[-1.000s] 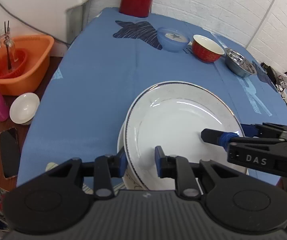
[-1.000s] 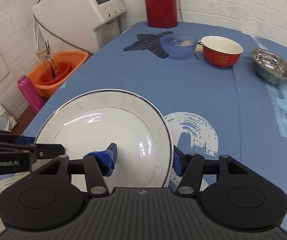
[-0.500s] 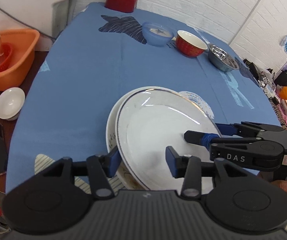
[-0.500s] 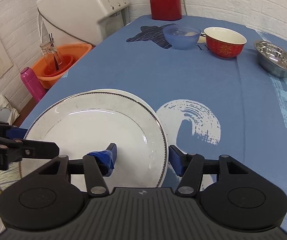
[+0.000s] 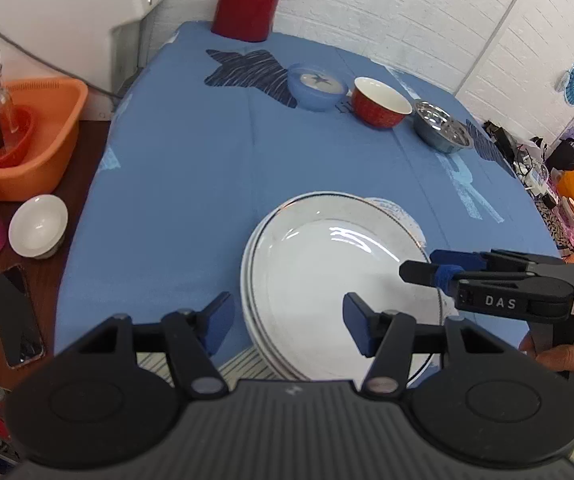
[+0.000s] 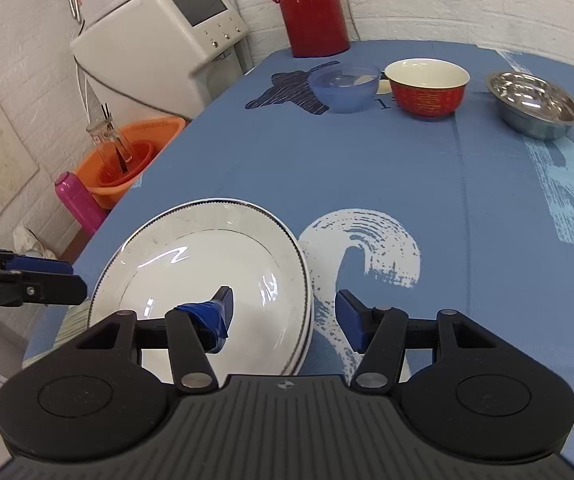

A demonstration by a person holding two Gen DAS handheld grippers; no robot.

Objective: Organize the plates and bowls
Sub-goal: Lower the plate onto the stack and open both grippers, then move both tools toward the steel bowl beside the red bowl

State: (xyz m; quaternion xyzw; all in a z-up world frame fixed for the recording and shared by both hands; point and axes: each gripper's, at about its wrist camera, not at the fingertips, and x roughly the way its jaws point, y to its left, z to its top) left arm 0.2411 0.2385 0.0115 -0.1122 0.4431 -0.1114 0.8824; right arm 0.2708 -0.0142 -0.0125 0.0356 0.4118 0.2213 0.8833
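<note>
Both the left gripper [image 5: 287,318] and right gripper [image 6: 281,314] gape wide, straddling opposite rims of the stacked white plates [image 5: 327,272] on the bench [image 5: 191,184]. Only the left view shows a person's hand [image 5: 567,360]; the stack's plate count is unclear, perhaps three.

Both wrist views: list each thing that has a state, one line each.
left gripper: open, straddling the plate rim
right gripper: open, straddling the opposite rim
top plate: stacked on other plates, released
blue bowl: upright
red bowl: upright, empty
steel bowl: upright, empty
red thermos: upright
</note>
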